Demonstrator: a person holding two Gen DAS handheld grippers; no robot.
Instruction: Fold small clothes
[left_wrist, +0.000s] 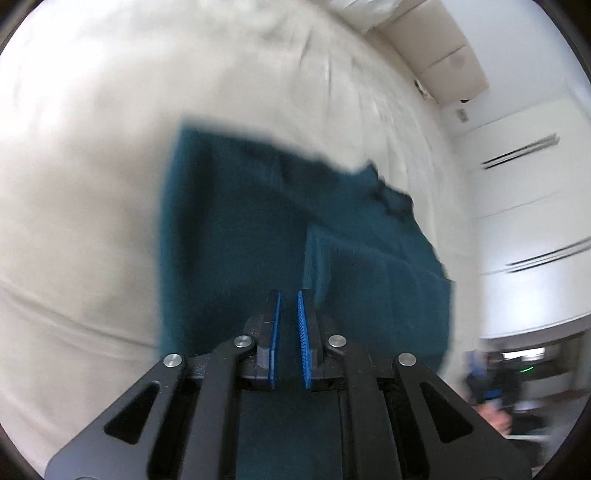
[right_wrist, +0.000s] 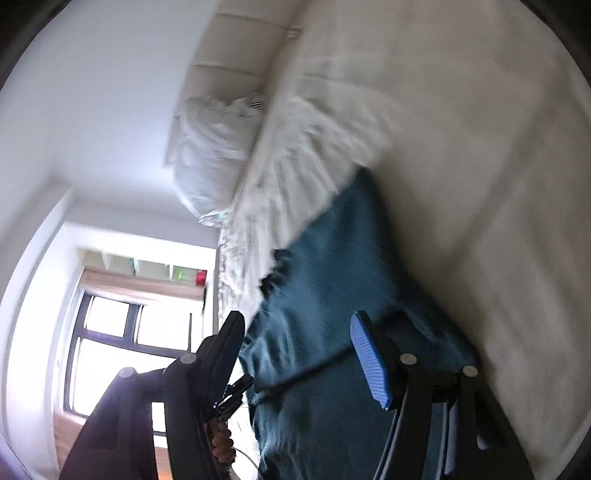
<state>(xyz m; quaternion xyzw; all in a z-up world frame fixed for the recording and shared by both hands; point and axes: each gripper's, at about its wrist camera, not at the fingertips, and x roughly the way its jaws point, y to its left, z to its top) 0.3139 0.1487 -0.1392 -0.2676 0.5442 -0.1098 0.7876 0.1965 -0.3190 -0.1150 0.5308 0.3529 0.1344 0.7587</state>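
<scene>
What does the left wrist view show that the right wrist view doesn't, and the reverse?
Only the left wrist view shows the left gripper, its jaws nearly shut, and dark slots on a white wall. Only the right wrist view shows the right gripper, its jaws standing wide, plus a window and a white bundle. Both show the teal garment on the cream bedding.

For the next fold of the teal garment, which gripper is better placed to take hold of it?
Right. The right gripper has wide-open jaws straddling the teal garment, ready to close on it. The left gripper is nearly shut, above the cloth, with nothing visibly pinched.
</scene>
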